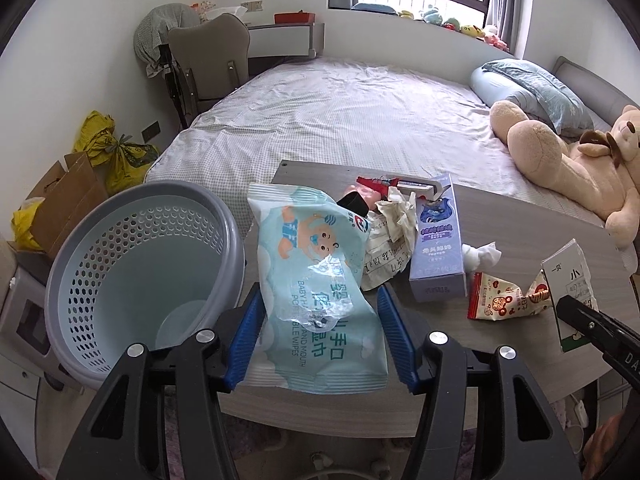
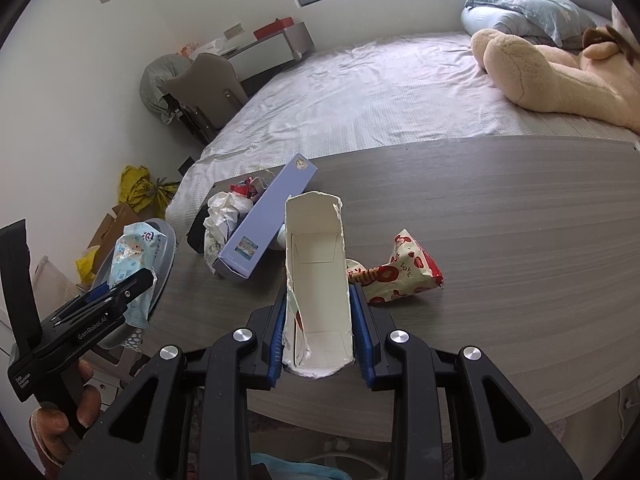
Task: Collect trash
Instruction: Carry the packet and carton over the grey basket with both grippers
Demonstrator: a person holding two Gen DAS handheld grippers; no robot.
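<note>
The pale blue perforated plastic waste basket with the grey rim (image 1: 132,264) served as the landmark, standing at the left edge of the grey wood-grain bench (image 1: 520,240). Just to the right of the basket, the left tool (image 1: 320,328) was closed partway, its blue pads pressing both sides of a soft light-blue pack of baby wipes (image 1: 316,280). The pack's long axis ran along the fingers, pointing away from the camera, and it appeared lifted clear of the bench. The basket's open mouth lay directly to the left of the pack, close beside it, so the coming move seemed a short sideways carry and a release over the rim.

Farther right of the basket lay crumpled paper (image 1: 392,224), then a tall lilac cardboard box (image 1: 438,240) lying flat, a white tissue wad (image 1: 482,256) and a red-and-white printed snack wrapper (image 1: 504,296). Farthest from the basket, the right tool (image 2: 318,332) was clamped nearly closed on a torn white open-ended carton (image 2: 316,280), which stood along its fingers. The left tool was clearly the nearer to the basket; the right would have to cross the whole litter pile.
</note>
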